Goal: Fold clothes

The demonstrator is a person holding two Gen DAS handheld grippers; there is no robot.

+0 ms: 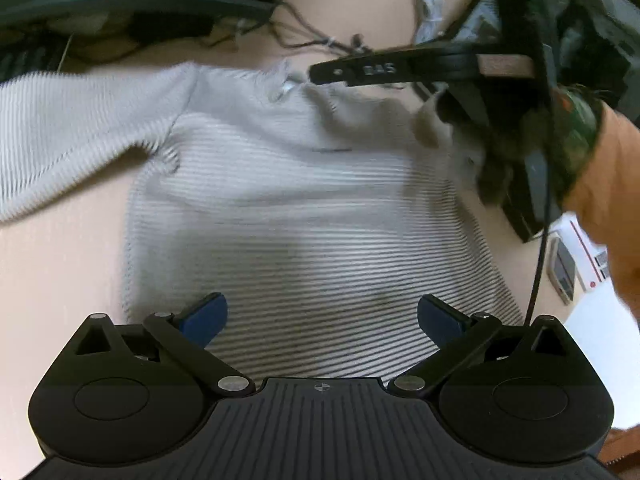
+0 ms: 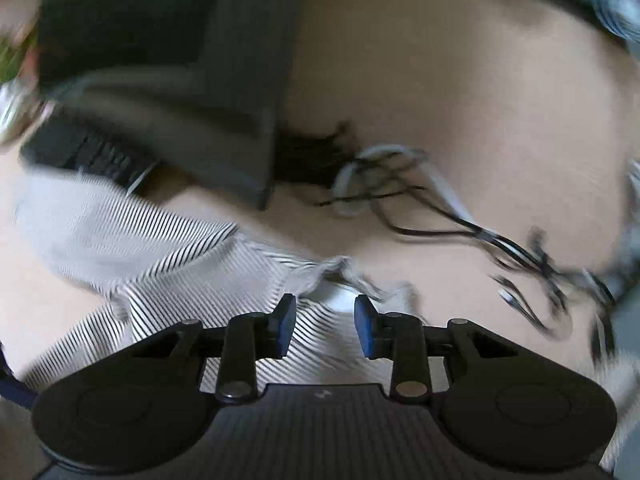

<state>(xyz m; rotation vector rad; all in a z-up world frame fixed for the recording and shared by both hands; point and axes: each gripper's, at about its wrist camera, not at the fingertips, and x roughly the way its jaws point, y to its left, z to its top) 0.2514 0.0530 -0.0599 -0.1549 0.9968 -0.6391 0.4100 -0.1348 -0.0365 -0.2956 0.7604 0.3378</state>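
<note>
a grey-and-white striped long-sleeved shirt (image 1: 288,216) lies spread flat on the pale counter (image 1: 60,264), one sleeve (image 1: 80,128) stretched out sideways, neckline at the far end. the left gripper (image 1: 322,320) hangs over the shirt's lower part, its blue fingers (image 1: 208,316) spread wide with nothing between them. the right gripper (image 2: 325,326) sits over the collar area, its fingers (image 2: 286,326) parted to a middling gap, holding nothing; in the left view its black body (image 1: 400,68) reaches in by the neckline, much blurred. beyond the shirt, a tangle of black and white cables (image 2: 400,184) lies on the counter, next to a dark keyboard (image 2: 88,152) and a grey monitor stand (image 2: 224,120).
</note>
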